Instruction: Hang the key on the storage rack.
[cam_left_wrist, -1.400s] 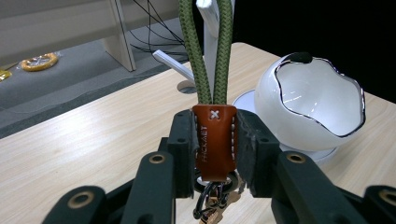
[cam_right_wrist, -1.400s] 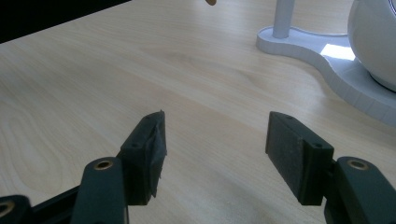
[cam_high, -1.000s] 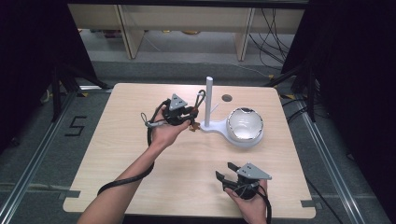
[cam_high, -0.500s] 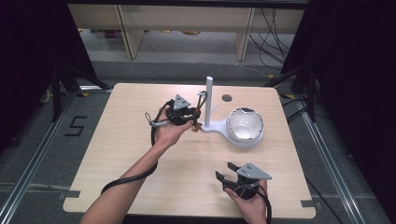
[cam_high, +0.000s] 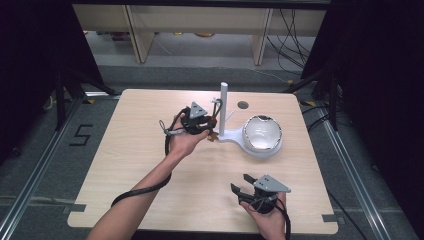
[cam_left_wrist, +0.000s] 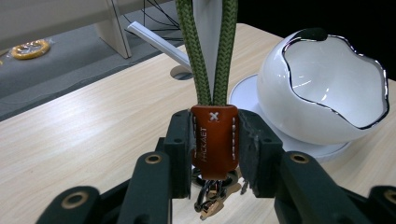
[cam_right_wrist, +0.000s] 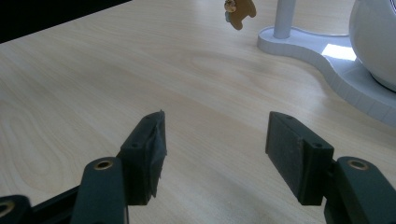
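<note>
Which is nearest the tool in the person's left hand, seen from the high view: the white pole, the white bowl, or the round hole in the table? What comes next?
Measured from the left tool:
1. White pole, just to its right, almost touching.
2. Round hole, beyond the pole, toward the table's far edge.
3. White bowl, farthest, off to the right.

The counter (cam_high: 140, 165) is a pale wood-grain slab with rounded corners, and it carries very little. Far side, right of centre, a round hole (cam_high: 243, 105) is cut through the top. Just in front of that hole sits a white stand (cam_high: 235, 136): flat base on the wood, a post (cam_high: 223, 107) upright at its left end, a glossy white bowl (cam_high: 262, 136) with a wavy rim at its right end.
</note>
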